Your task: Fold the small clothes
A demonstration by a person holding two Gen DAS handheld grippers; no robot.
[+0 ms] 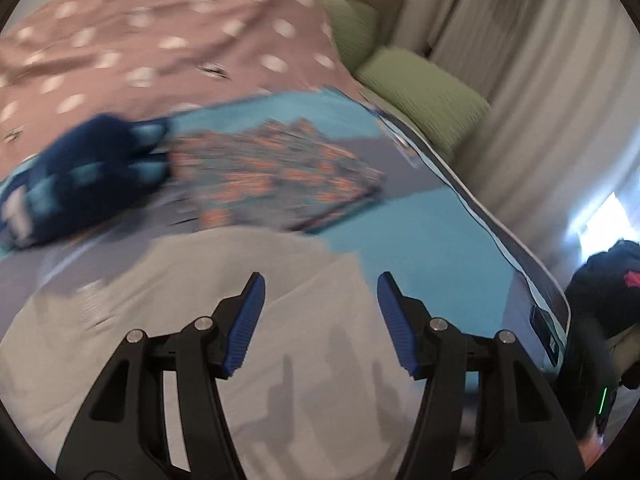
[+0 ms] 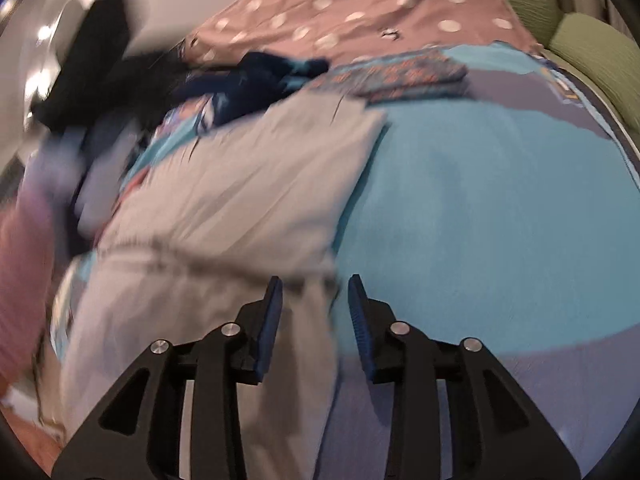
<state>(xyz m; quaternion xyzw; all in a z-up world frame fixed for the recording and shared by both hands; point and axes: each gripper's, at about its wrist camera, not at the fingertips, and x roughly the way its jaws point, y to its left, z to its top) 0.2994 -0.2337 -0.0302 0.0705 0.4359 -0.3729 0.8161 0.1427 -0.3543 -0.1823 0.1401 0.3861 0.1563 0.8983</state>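
Observation:
A pale grey garment (image 1: 200,300) lies spread on the blue bed sheet (image 1: 420,232). My left gripper (image 1: 321,280) hovers over its right part, open, with nothing between the fingers. In the right wrist view the same grey garment (image 2: 240,192) runs from the lower left up toward the middle. My right gripper (image 2: 315,280) stands over its right edge with the jaws partly apart; the pads press on nothing. A folded garment with an orange and blue pattern (image 1: 280,176) (image 2: 408,72) lies farther back. A crumpled dark blue garment (image 1: 80,176) (image 2: 256,76) sits to its left.
A pink blanket with white dots (image 1: 160,40) (image 2: 380,8) covers the far part of the bed. Green pillows (image 1: 424,88) (image 2: 592,52) and a curtain (image 1: 520,40) lie past the bed's right edge. A dark bag (image 1: 608,280) is at the right. More loose clothes (image 2: 60,184) are heaped at the left.

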